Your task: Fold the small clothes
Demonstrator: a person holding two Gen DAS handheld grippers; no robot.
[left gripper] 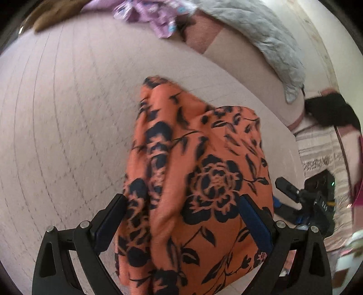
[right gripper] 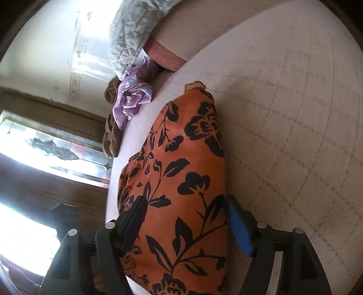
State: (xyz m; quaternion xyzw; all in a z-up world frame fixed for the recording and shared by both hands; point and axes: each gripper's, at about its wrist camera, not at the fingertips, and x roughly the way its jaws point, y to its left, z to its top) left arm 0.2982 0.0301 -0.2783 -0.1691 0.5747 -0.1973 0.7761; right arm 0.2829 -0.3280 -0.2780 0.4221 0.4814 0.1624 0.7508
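An orange garment with a black flower print point(left gripper: 195, 177) lies bunched on the pale quilted mattress point(left gripper: 68, 127). It fills the gap between the fingers of my left gripper point(left gripper: 181, 204), whose jaws stand wide apart around the cloth. In the right wrist view the same garment point(right gripper: 181, 181) runs between the fingers of my right gripper point(right gripper: 185, 213), also spread wide. Whether either gripper pinches the cloth lower down is hidden. My right gripper also shows in the left wrist view point(left gripper: 313, 204), just right of the garment.
A purple patterned garment point(left gripper: 149, 15) and a brown one point(right gripper: 112, 133) lie at the mattress's far edge. A grey quilted blanket point(left gripper: 261, 38) lies along the headboard side. A striped rug point(left gripper: 324, 154) covers the floor beside the bed. A bright window point(right gripper: 52, 149) is at left.
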